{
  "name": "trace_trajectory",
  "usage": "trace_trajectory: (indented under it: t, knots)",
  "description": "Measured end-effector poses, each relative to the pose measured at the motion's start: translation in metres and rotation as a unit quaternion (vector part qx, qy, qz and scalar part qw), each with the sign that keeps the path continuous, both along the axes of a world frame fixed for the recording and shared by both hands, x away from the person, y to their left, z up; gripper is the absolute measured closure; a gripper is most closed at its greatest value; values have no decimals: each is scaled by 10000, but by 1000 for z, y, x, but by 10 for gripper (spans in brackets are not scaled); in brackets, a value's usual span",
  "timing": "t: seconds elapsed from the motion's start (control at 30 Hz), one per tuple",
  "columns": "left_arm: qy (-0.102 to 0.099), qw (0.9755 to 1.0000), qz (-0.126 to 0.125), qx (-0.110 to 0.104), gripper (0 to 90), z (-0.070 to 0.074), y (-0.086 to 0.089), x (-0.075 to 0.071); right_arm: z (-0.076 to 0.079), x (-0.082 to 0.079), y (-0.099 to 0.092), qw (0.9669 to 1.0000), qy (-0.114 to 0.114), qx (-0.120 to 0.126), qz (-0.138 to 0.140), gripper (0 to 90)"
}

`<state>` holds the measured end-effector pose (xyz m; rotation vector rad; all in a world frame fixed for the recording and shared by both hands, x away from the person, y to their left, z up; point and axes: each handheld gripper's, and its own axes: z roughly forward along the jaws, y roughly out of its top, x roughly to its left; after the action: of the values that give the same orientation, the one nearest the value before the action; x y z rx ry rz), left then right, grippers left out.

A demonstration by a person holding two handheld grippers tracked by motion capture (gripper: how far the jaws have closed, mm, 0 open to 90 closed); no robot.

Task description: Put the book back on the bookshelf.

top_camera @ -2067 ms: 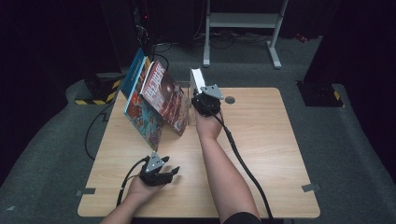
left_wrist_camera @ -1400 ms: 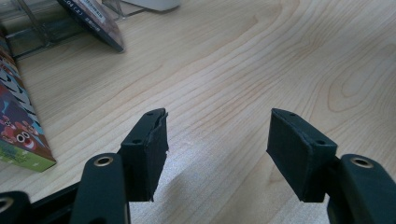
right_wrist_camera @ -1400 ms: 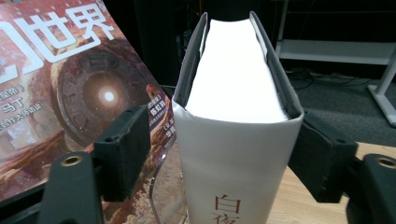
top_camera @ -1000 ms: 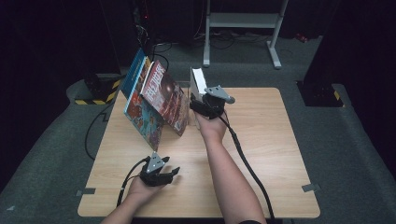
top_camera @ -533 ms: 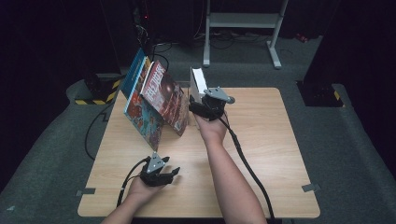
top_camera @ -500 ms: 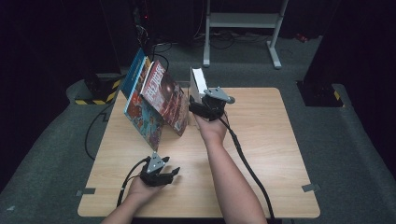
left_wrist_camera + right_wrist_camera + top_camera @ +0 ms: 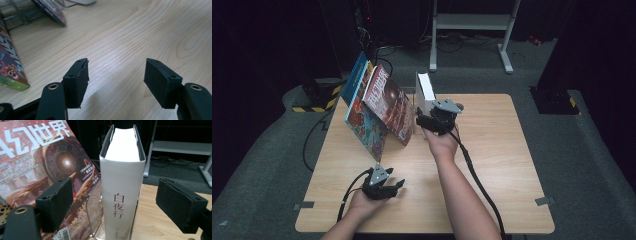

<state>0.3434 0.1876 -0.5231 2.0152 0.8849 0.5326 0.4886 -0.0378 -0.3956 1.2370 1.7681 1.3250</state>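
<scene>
Jaws of the right gripper (image 7: 113,207) have just been opening and stand apart, either side of the upright white book (image 7: 122,187), pads clear of its spine. From above, that book (image 7: 424,92) stands at the counter's (image 7: 512,150) far edge beside leaning magazines (image 7: 384,107). Left gripper (image 7: 116,85) rests apart over bare wood.
</scene>
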Motion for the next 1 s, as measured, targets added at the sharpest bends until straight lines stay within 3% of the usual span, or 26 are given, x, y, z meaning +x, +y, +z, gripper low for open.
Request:
trace_trajectory:
  t: [0.43,0.6,1.0]
  knots:
    - [11,10000,-3,-4,344,0,0,0,-9,-17,-8,9997,123,-64,177,137]
    - [45,10000,-22,-37,335,-1,-1,0,-16,-23,-15,9997,15,-96,207,137]
    - [71,10000,-60,-3,325,0,-1,0,-37,-42,-32,9991,189,-204,330,136]
